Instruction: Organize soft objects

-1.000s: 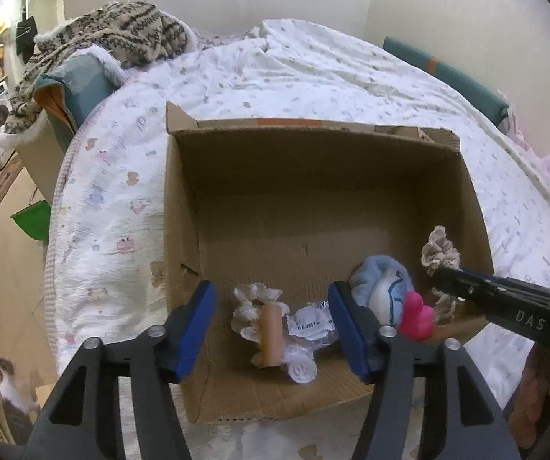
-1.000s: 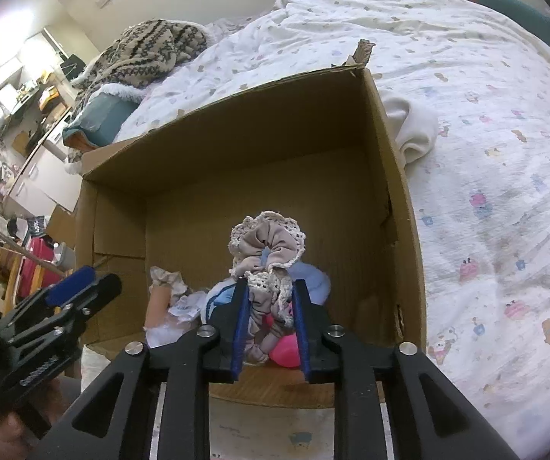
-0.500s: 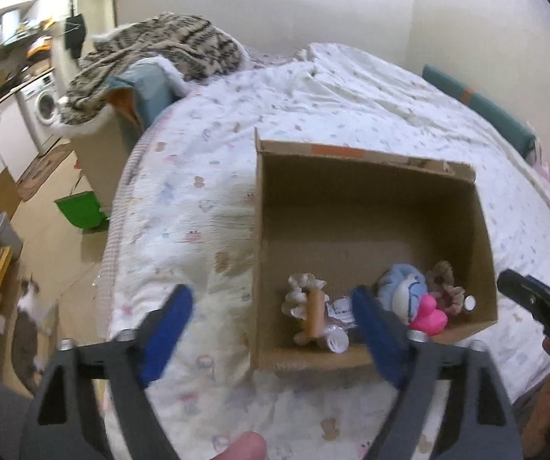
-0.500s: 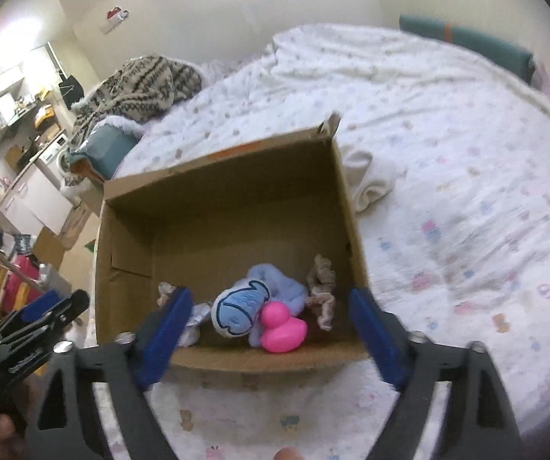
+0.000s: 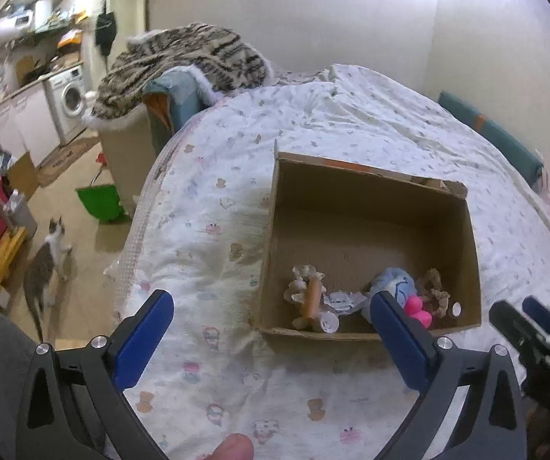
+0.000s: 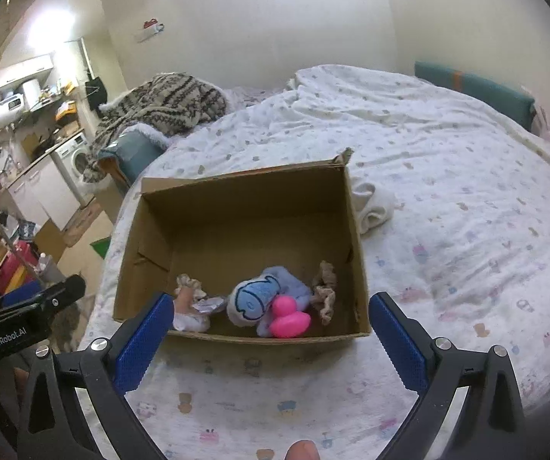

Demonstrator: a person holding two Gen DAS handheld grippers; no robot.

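Observation:
An open cardboard box (image 5: 366, 226) (image 6: 244, 214) sits on the bed. Along its near wall lie a small doll with white frills (image 5: 309, 299) (image 6: 188, 304), a blue plush (image 5: 397, 281) (image 6: 259, 297), a pink rubber duck (image 5: 418, 308) (image 6: 288, 316) and a beige lace scrunchie (image 5: 435, 293) (image 6: 324, 289). My left gripper (image 5: 271, 341) is open and empty, held back above the bed in front of the box. My right gripper (image 6: 271, 341) is open and empty, also in front of the box.
The bed has a white patterned quilt (image 6: 466, 191). A rolled white cloth (image 6: 374, 207) lies right of the box. A striped blanket (image 5: 183, 61) is heaped beyond the bed. A cat (image 5: 45, 264) and a green bin (image 5: 100, 201) are on the floor at the left.
My right gripper opened and let the scrunchie drop into the box. Both grippers pulled back and up from the box and opened wide.

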